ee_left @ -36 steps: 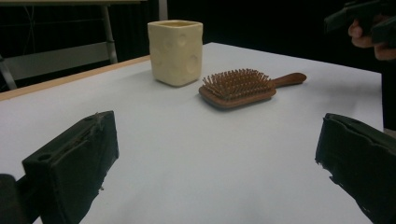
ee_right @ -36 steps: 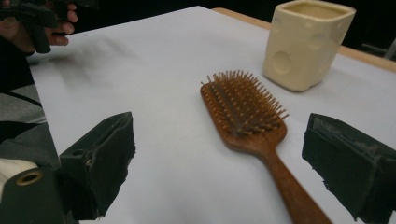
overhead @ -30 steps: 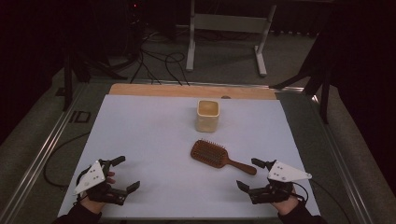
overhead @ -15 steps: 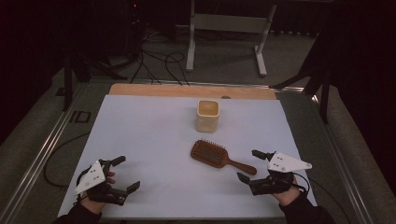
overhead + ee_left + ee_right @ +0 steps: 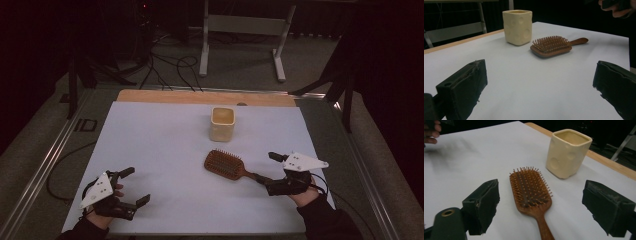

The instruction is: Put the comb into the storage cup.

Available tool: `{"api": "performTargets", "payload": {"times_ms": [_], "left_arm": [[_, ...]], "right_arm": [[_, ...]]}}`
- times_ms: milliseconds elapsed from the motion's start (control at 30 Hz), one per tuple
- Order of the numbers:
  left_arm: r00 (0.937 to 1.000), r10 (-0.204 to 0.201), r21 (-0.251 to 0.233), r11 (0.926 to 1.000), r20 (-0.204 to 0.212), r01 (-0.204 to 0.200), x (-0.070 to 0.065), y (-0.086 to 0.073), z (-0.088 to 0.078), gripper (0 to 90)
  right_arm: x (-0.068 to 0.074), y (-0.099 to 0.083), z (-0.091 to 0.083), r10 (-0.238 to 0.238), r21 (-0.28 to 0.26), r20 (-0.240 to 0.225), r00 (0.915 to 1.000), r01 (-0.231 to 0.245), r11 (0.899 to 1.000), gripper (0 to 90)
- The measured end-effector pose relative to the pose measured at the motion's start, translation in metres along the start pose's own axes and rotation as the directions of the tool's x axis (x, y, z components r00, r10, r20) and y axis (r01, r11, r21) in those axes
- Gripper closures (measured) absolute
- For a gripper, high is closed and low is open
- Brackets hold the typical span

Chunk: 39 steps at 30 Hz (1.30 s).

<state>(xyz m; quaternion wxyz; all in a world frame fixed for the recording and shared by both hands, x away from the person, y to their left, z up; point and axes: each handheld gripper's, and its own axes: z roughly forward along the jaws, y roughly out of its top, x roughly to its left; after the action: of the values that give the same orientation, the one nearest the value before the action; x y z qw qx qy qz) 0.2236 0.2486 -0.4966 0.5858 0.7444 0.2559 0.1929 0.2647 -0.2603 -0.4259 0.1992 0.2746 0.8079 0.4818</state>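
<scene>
1. Hairbrush (image 5: 224, 164) lies bristles up on the white surface (image 5: 160, 150), handle (image 5: 248, 175) pointing to 4 o'clock.
2. Right tool (image 5: 266, 168) sits at the handle end (jaws wide apart, lately narrowing slightly, handle between them, pads not pressing).
3. Left tool (image 5: 135, 185), at 7 o'clock, gapes, holding nothing.
4. Cream cup (image 5: 222, 123) stands upright at 12 o'clock from the hairbrush.

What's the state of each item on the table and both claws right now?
hairbrush: flat on the white sheet, bristles up, handle pointing toward the right claw, not gripped.
cup: upright, open top, apart from the hairbrush; contents can't be told.
right claw: open, closing a little just now, handle between the jaws, pads not pressing on it.
left claw: open, nothing between the jaws, resting near the sheet's front corner.
</scene>
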Motion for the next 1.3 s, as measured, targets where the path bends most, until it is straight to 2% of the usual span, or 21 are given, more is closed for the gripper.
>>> {"api": "performTargets", "payload": {"times_ms": [400,533,567,633,667,833,867,900,933,967,1300], "left_arm": [[1.0,0.004,-0.001,1.0,-0.001,-0.004,0.0,0.0,0.0,0.0],[1.0,0.002,-0.001,1.0,0.0,-0.002,0.0,0.0,0.0,0.0],[1.0,0.004,-0.001,1.0,0.0,-0.004,-0.001,0.0,0.0,0.0],[1.0,0.004,0.0,1.0,0.0,-0.004,-0.001,0.0,0.0,0.0],[1.0,0.003,-0.001,1.0,0.001,-0.003,0.0,0.0,0.0,0.0],[1.0,0.004,0.002,1.0,0.003,-0.004,-0.001,0.0,0.0,0.0],[1.0,0.004,0.002,1.0,0.004,-0.004,-0.001,0.001,0.0,0.0],[1.0,0.004,0.002,1.0,0.004,-0.004,-0.001,0.001,0.0,0.0],[1.0,0.003,-0.001,1.0,0.003,-0.003,-0.001,0.001,0.0,0.0],[1.0,0.004,-0.001,1.0,0.003,-0.004,-0.001,0.001,0.0,0.0],[1.0,0.007,0.003,1.0,0.006,-0.007,-0.001,0.001,0.0,0.0]], "right_arm": [[-0.017,-0.016,0.013,0.053,0.045,0.011,0.9985,-0.054,0.998,19.4],[-0.022,-0.023,0.015,0.06,0.061,0.028,0.9978,-0.062,0.996,25.7],[-0.024,-0.027,0.017,0.071,0.069,0.042,0.9966,-0.074,0.995,30.2],[-0.025,-0.029,0.018,0.076,0.073,0.046,0.9961,-0.079,0.994,31.8],[-0.027,-0.032,0.02,0.083,0.082,0.055,0.9951,-0.087,0.993,37.1],[-0.031,-0.038,0.023,0.094,0.097,0.067,0.9933,-0.1,0.99,44.2],[-0.032,-0.04,0.025,0.096,0.112,0.074,0.9927,-0.104,0.988,49.8],[-0.032,-0.04,0.025,0.096,0.112,0.074,0.9927,-0.104,0.988,49.8],[-0.032,-0.043,0.028,0.096,0.126,0.087,0.9915,-0.106,0.986,55.6],[-0.032,-0.043,0.028,0.1,0.13,0.092,0.9908,-0.111,0.985,57.7],[-0.035,-0.049,0.036,0.093,0.176,0.1,0.9906,-0.11,0.978,73.6]]}}
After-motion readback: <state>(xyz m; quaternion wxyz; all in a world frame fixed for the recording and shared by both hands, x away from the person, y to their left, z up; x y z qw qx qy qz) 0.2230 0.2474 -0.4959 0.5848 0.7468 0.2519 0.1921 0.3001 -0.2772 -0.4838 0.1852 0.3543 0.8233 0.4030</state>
